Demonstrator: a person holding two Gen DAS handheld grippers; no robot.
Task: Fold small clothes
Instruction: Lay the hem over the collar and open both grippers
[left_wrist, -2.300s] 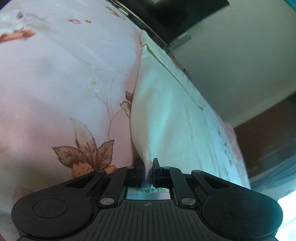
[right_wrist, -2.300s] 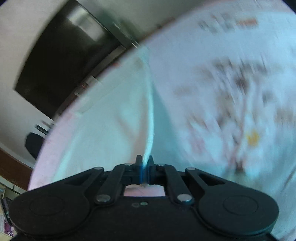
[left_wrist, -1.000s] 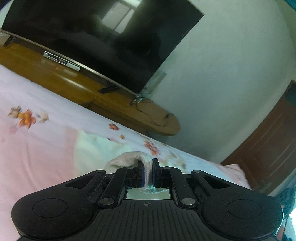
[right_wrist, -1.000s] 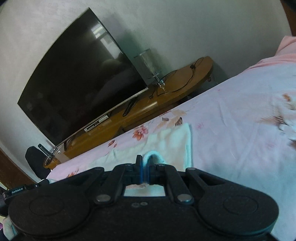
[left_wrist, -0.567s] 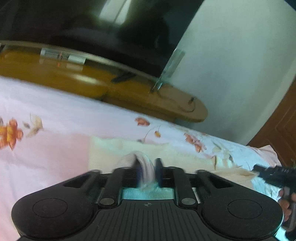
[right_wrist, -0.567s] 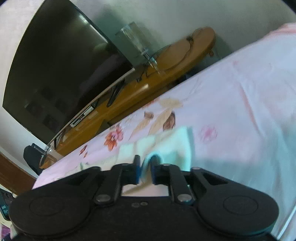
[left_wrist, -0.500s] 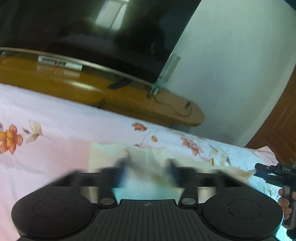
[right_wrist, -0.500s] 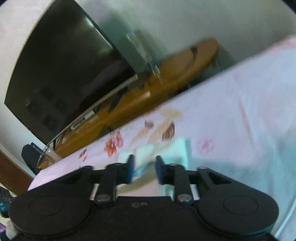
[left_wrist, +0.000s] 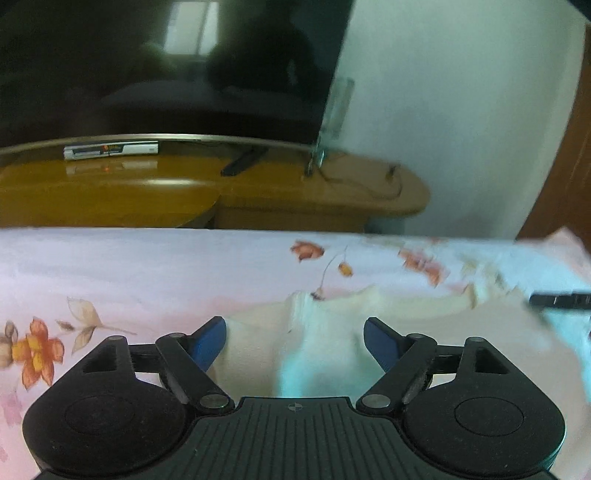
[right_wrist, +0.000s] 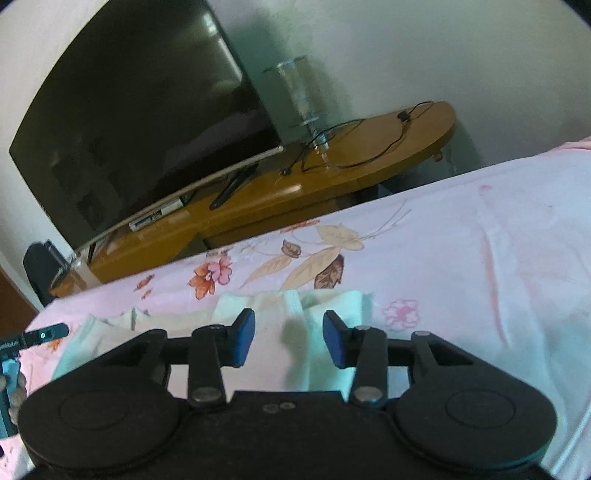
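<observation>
Left gripper and right gripper both gape, jaws spread, gripping nothing; the cream garment lies flat on the floral bedsheet just beyond them, seemingly let go so the fold settles

Two wrist views, both low over the bed, facing its far edge.

The left wrist camera looks level across the bed at the TV stand, close to the cream garment. The right wrist camera is tilted and faces likewise. Both share the garment, stand and television.
</observation>
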